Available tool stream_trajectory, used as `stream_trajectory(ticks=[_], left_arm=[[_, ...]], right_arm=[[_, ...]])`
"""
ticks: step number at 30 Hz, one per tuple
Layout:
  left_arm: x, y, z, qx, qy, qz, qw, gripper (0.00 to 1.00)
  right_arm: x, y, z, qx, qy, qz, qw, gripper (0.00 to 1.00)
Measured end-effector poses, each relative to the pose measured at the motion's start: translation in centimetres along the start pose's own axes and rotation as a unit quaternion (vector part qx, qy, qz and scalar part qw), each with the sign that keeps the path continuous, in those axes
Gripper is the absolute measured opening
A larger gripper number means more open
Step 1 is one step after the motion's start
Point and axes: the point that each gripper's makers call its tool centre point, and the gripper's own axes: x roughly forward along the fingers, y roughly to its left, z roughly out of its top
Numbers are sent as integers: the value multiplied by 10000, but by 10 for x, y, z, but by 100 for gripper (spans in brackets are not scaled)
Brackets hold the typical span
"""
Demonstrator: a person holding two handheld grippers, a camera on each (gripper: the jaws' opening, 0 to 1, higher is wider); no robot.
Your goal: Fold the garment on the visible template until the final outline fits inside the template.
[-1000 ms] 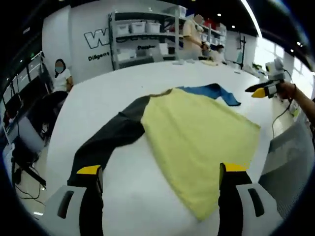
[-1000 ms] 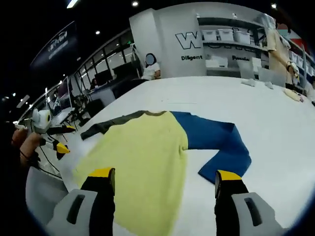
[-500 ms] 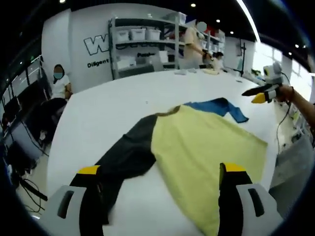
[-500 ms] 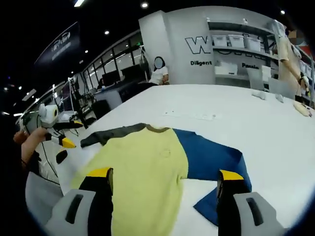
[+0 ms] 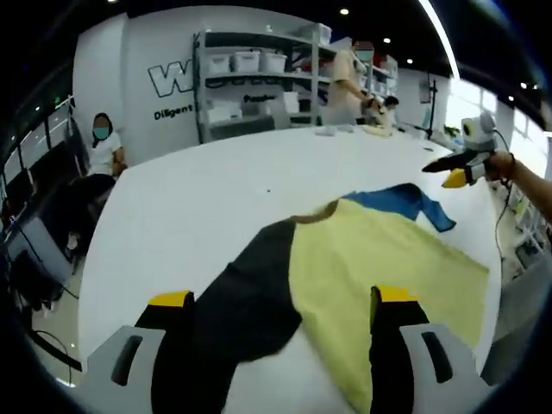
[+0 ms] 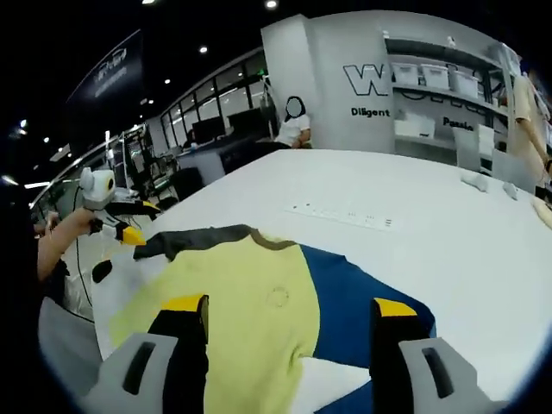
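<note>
A long-sleeved garment lies spread flat on the white table (image 5: pixel 198 185). It has a yellow body (image 5: pixel 379 259), a black sleeve (image 5: pixel 246 306) and a blue sleeve (image 5: pixel 405 200). My left gripper (image 5: pixel 283 297) is open, its jaws straddling the seam between black sleeve and yellow body, with nothing between them. In the right gripper view the yellow body (image 6: pixel 250 302), blue sleeve (image 6: pixel 349 289) and black sleeve (image 6: pixel 185 240) lie ahead of my open right gripper (image 6: pixel 290 306). Each gripper also appears in the other's view: the right gripper (image 5: pixel 455 171) beyond the blue sleeve, the left gripper (image 6: pixel 125 231) by the black cuff.
A faint row of small marks (image 6: pixel 345 216) runs across the table beyond the collar. Shelves with bins (image 5: pixel 250 78) stand behind the table. A person sits at the left (image 5: pixel 102 147), another stands by the shelves (image 5: pixel 349 82). The table's edge (image 5: pixel 82 302) drops off near the black sleeve.
Both views have drawn lower and closer to the garment, the left toward the black sleeve, the right toward the blue one. The garment lies as before and both grippers stay open.
</note>
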Motion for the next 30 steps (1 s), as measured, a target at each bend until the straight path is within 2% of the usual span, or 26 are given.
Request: stream_trajectory(ticks=[3, 7, 10, 14, 22, 26, 30], left_arm=[[10, 1, 4, -134, -52, -96, 9999, 73], [29, 8, 11, 91, -91, -77, 9999, 65], [43, 14, 13, 96, -50, -73, 9999, 61], [62, 23, 14, 211, -10, -25, 9998, 55], [97, 30, 14, 147, 72, -118, 9998, 49], [109, 24, 14, 282, 131, -281, 9991, 52], [126, 19, 16, 347, 142, -431, 9984, 49]], right_arm=[[12, -3, 3, -69, 40, 83, 9999, 70], [30, -11, 7, -190, 61, 154, 9997, 66], [45, -19, 10, -305, 141, 163, 9993, 59], [66, -28, 14, -424, 206, 195, 9987, 56], [102, -44, 12, -648, 400, 189, 9969, 46], [115, -49, 5, -764, 587, 202, 9951, 41], [129, -55, 2, -776, 593, 203, 9950, 39]])
